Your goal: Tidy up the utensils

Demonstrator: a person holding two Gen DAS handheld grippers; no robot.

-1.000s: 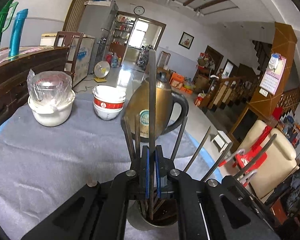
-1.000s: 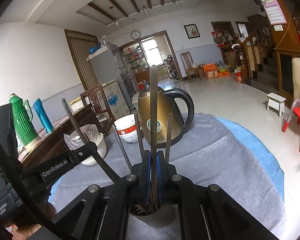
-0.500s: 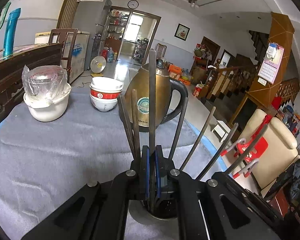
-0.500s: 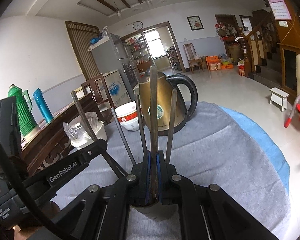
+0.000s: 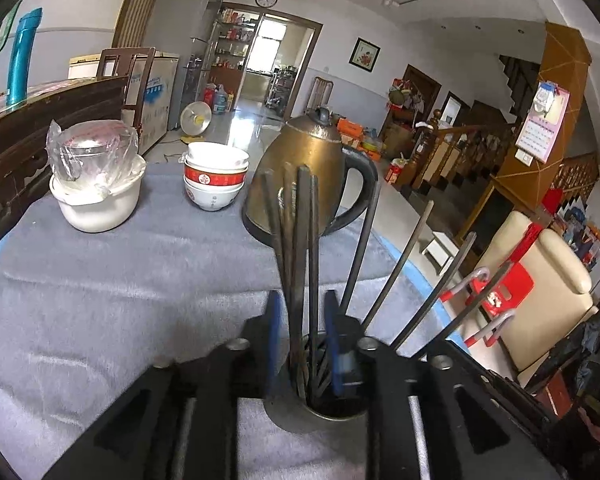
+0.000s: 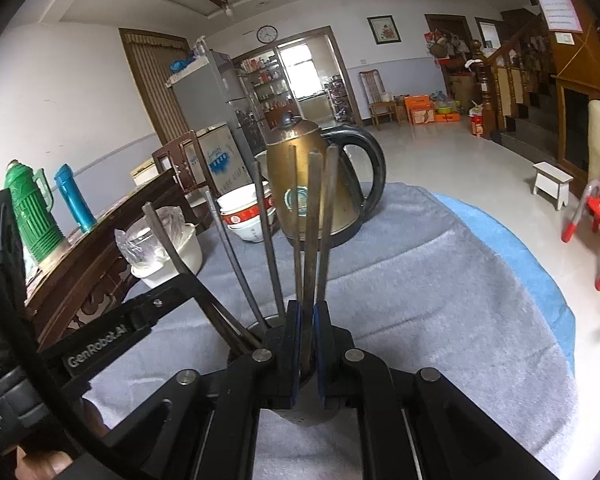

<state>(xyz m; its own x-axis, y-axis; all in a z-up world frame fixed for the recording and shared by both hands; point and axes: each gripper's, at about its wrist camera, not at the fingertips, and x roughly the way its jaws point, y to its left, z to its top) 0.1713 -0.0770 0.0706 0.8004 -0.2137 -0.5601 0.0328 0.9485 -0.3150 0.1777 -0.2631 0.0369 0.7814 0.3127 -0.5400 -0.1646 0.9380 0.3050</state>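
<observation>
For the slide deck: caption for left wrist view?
Left gripper open around chopsticks standing in metal holder, kettle behind.

Dark grey metal chopsticks (image 5: 300, 248) in dull steel cup (image 5: 296, 420). Brass-toned kettle (image 5: 304, 168), black handle. White bowls (image 5: 214, 178), red band. Cream pot (image 5: 100, 208). Grey cloth (image 5: 120, 280) over blue-edged counter (image 6: 520, 248). Green ribbed flask (image 6: 32, 216); teal flask (image 6: 74, 198).
</observation>
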